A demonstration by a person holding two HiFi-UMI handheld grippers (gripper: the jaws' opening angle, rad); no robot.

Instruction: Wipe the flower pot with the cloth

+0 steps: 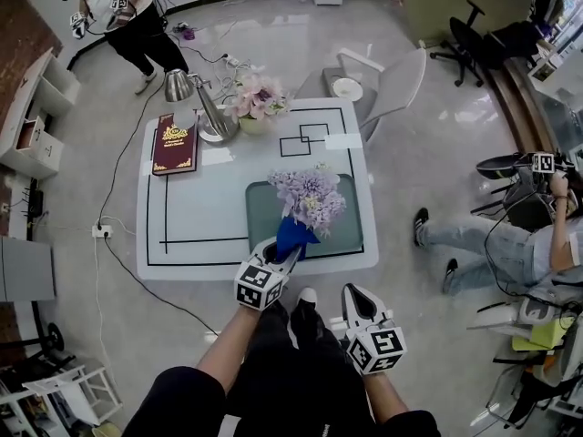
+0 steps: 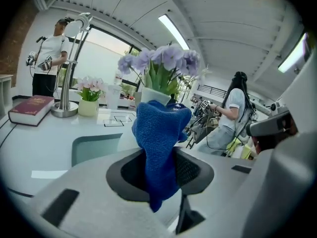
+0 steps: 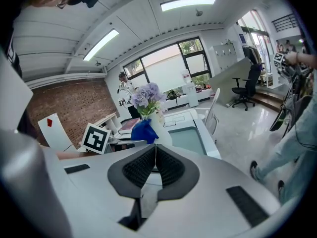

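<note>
A white flower pot (image 2: 152, 95) with purple flowers (image 1: 308, 197) stands on the green mat (image 1: 260, 209) near the table's front edge. My left gripper (image 1: 284, 248) is shut on a blue cloth (image 1: 294, 236), which presses against the pot's near side. In the left gripper view the blue cloth (image 2: 159, 140) stands up between the jaws and covers the pot's lower part. My right gripper (image 1: 355, 300) hangs below the table edge, to the right, shut and empty. In the right gripper view the pot (image 3: 157, 123) and cloth (image 3: 143, 131) sit ahead on the left.
On the white table (image 1: 209, 217) lie a red book (image 1: 175, 143), a silver lamp (image 1: 202, 107) and a small pot of pink flowers (image 1: 256, 99). A white chair (image 1: 383, 85) stands behind. One person stands far left (image 1: 127, 16); another sits at right (image 1: 510, 244).
</note>
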